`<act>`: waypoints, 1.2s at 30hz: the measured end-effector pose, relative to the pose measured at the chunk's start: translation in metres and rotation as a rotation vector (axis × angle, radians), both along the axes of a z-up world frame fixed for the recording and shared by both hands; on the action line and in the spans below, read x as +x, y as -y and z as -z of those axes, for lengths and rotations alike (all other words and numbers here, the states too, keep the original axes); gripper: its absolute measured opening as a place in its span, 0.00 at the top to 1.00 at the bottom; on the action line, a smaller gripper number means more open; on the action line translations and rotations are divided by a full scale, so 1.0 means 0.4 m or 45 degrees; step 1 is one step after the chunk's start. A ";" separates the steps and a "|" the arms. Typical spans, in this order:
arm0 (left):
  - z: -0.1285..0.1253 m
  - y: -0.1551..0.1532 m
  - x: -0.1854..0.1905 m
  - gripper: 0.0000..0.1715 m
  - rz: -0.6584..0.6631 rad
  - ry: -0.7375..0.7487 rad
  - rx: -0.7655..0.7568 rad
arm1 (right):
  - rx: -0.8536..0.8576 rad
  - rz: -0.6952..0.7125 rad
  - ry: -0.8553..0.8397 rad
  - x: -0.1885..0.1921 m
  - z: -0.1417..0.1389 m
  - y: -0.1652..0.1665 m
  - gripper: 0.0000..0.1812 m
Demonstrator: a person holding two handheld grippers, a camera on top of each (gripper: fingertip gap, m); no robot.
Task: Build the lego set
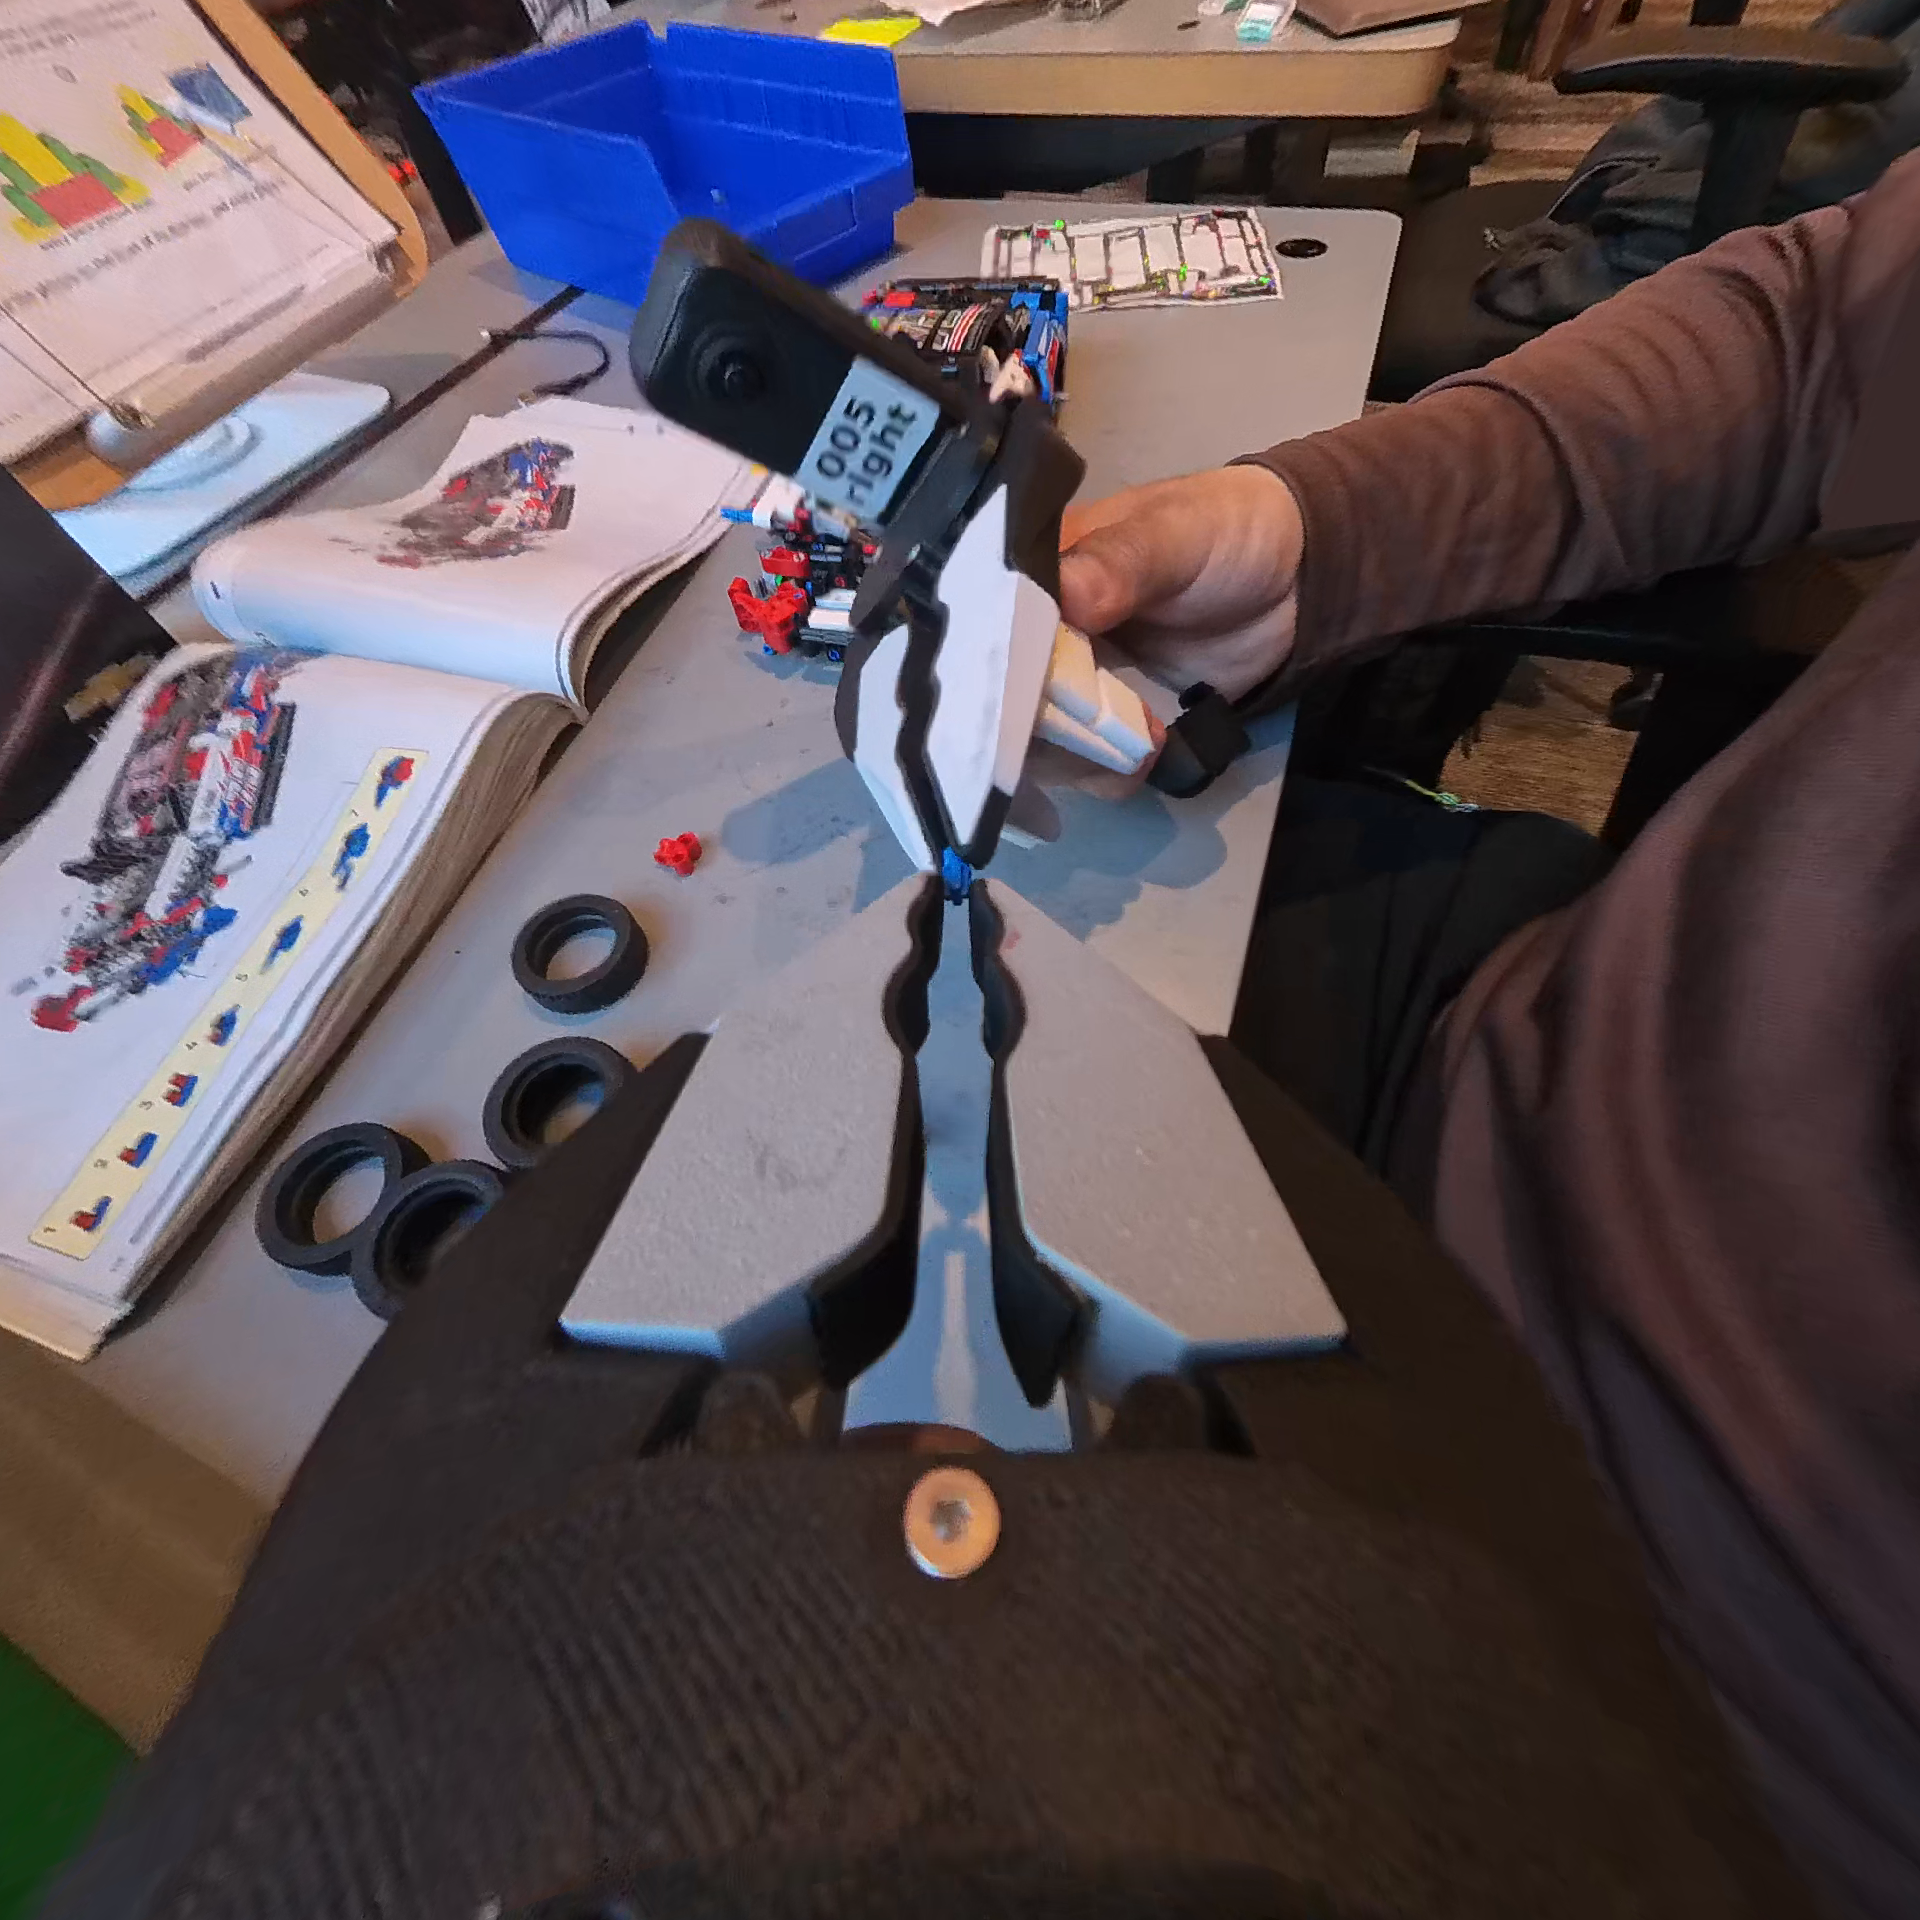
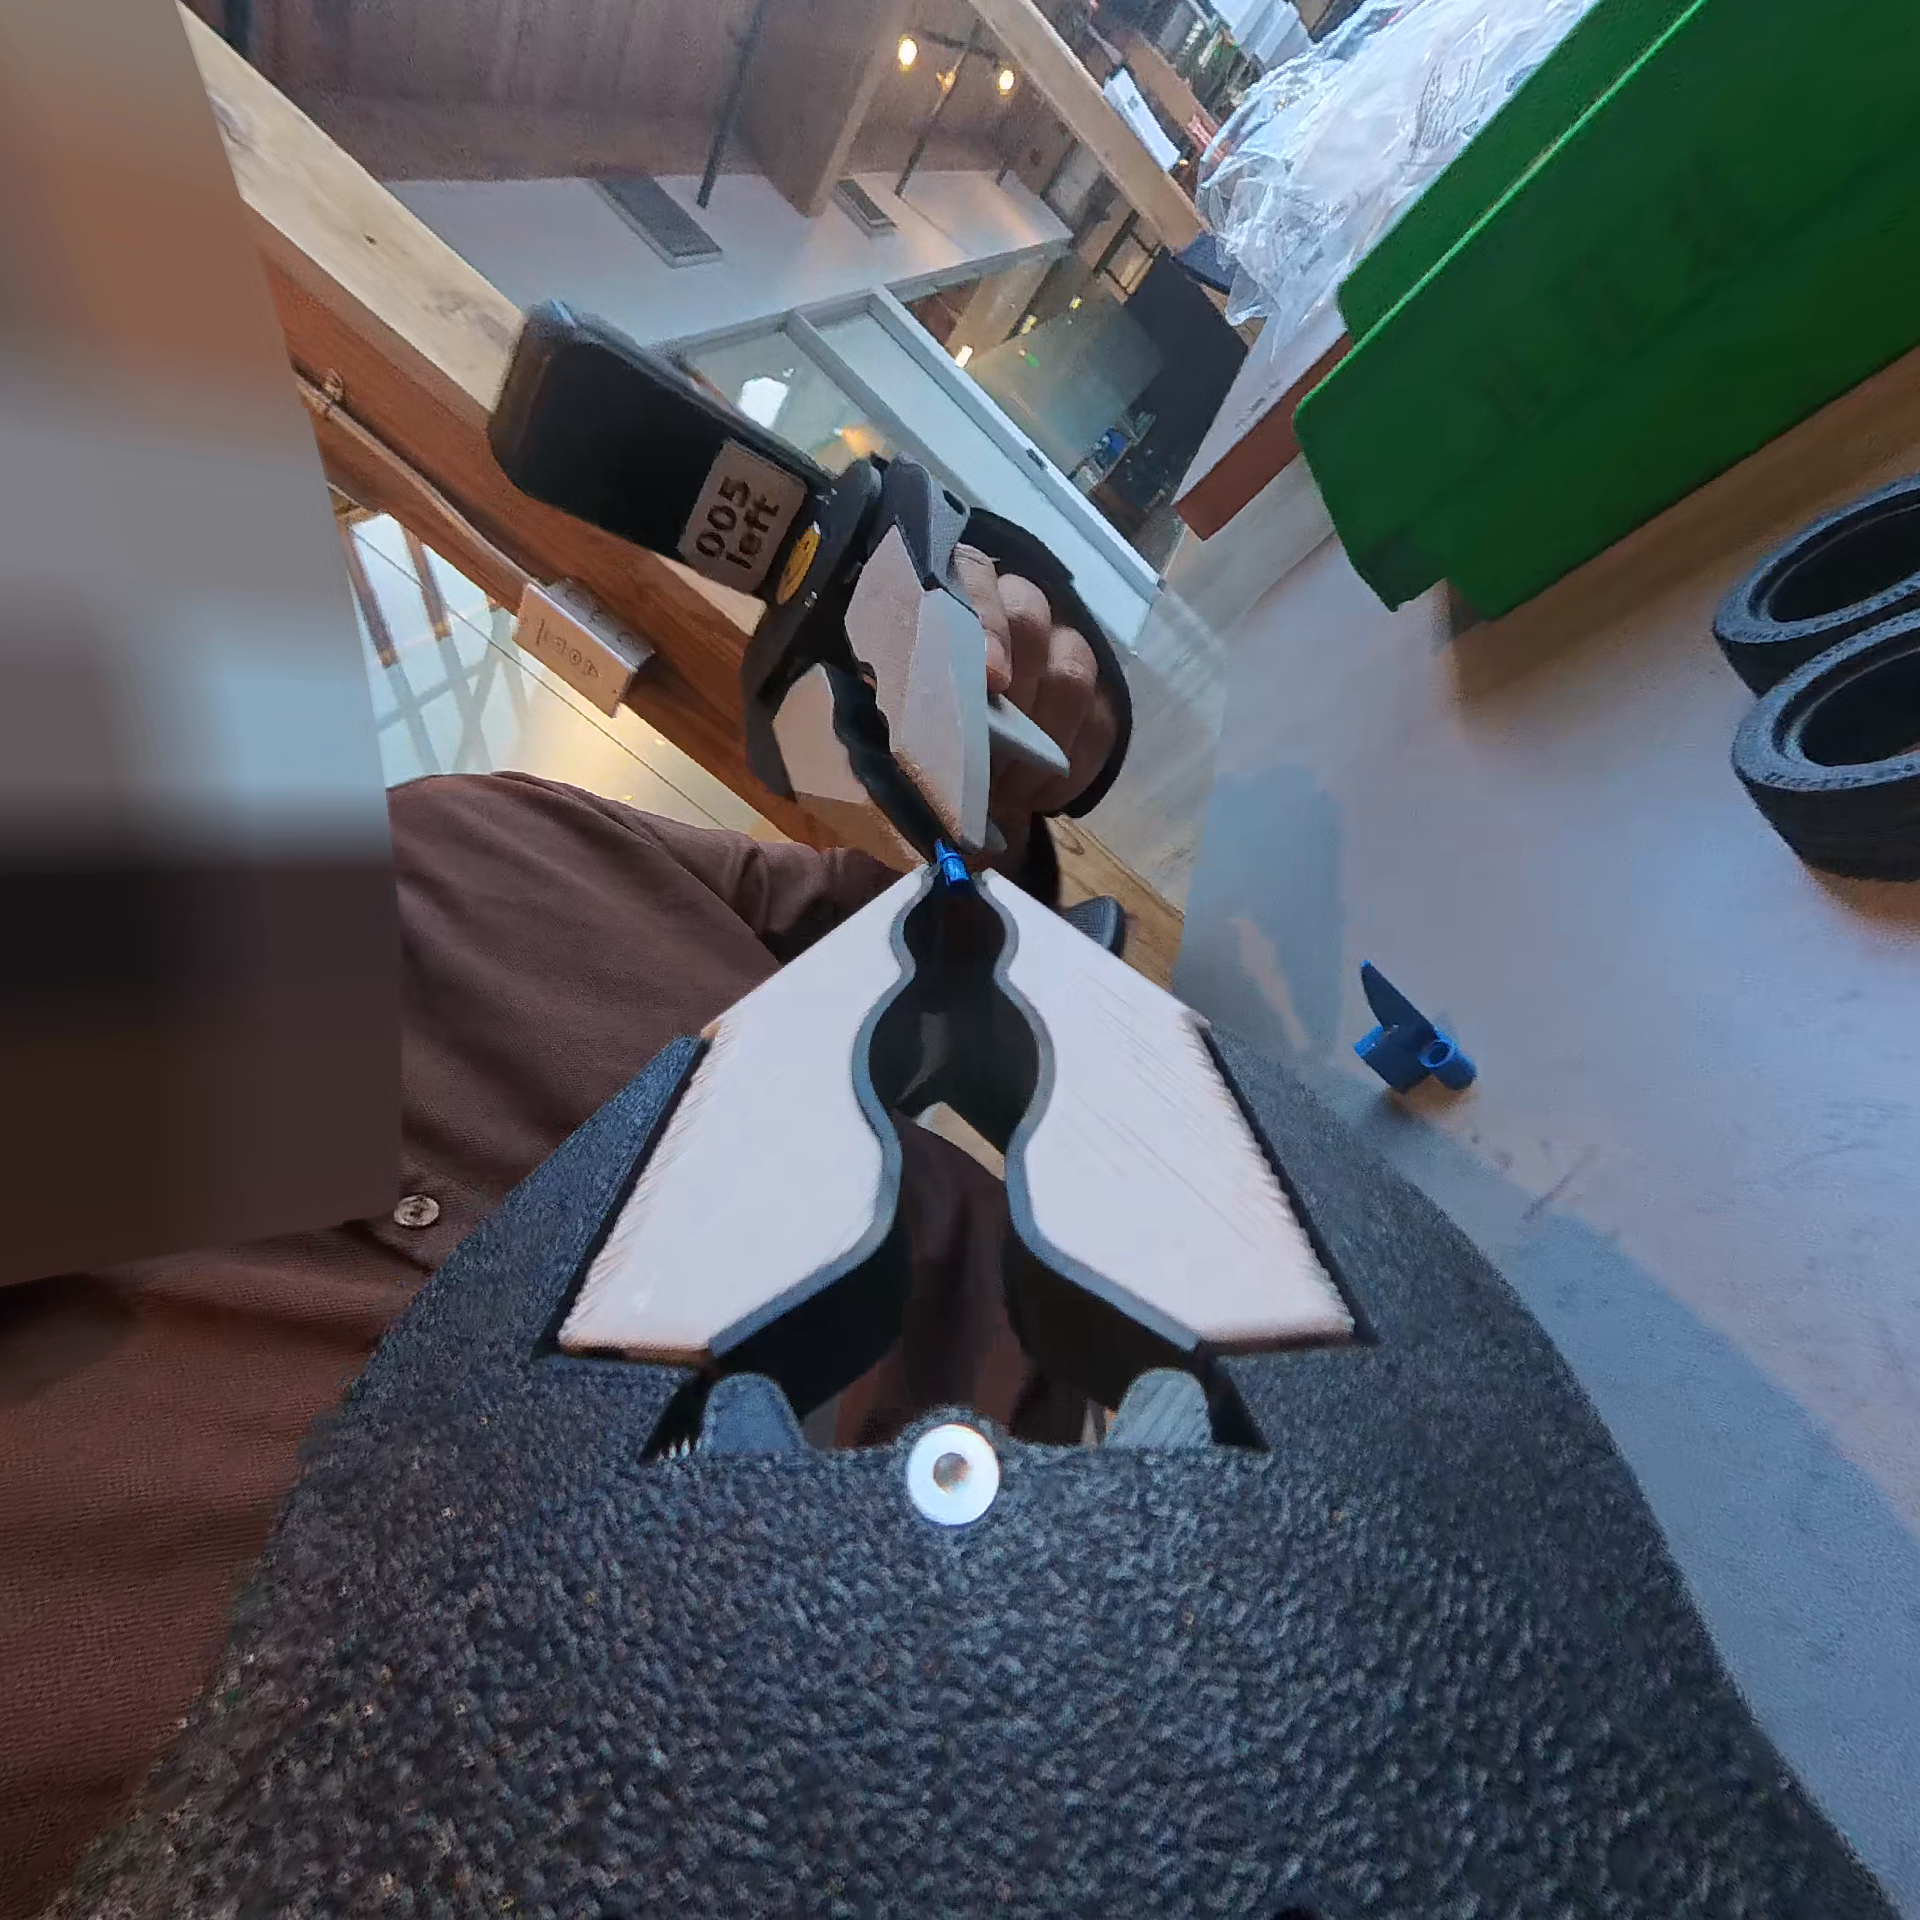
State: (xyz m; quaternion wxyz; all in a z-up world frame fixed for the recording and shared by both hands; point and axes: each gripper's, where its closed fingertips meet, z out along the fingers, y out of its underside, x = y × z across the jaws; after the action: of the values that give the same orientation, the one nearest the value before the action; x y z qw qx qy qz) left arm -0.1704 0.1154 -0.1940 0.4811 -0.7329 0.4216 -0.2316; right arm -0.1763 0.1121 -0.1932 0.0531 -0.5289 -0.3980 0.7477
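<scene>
A small blue pin is being pinched at once by the closed tips of the left gripper and the right gripper, which are being held tip to tip above the grey table. Relative to the pin, four black tyres and a red piece are being left lying to its left, beside open instruction booklets. A partly built model is being kept beyond it, behind the right gripper. A blue piece is lying on the table.
</scene>
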 end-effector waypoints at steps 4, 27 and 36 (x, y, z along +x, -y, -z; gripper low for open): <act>0.037 -0.010 -0.011 0.99 -0.033 -0.020 -0.142 | 0.296 0.096 0.145 -0.005 0.051 -0.023 0.97; 0.080 -0.027 -0.017 0.89 -0.068 -0.023 -0.242 | 0.741 0.257 0.231 -0.020 0.096 -0.031 0.98; 0.061 -0.042 -0.016 0.84 -0.108 -0.337 0.281 | -0.047 0.045 0.153 -0.013 0.057 -0.018 0.98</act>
State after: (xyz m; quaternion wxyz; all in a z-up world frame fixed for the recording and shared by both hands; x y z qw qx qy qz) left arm -0.1768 0.1323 -0.2185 0.5085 -0.7168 0.4727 -0.0649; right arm -0.1817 0.1192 -0.2162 0.0324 -0.5807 -0.3772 0.7207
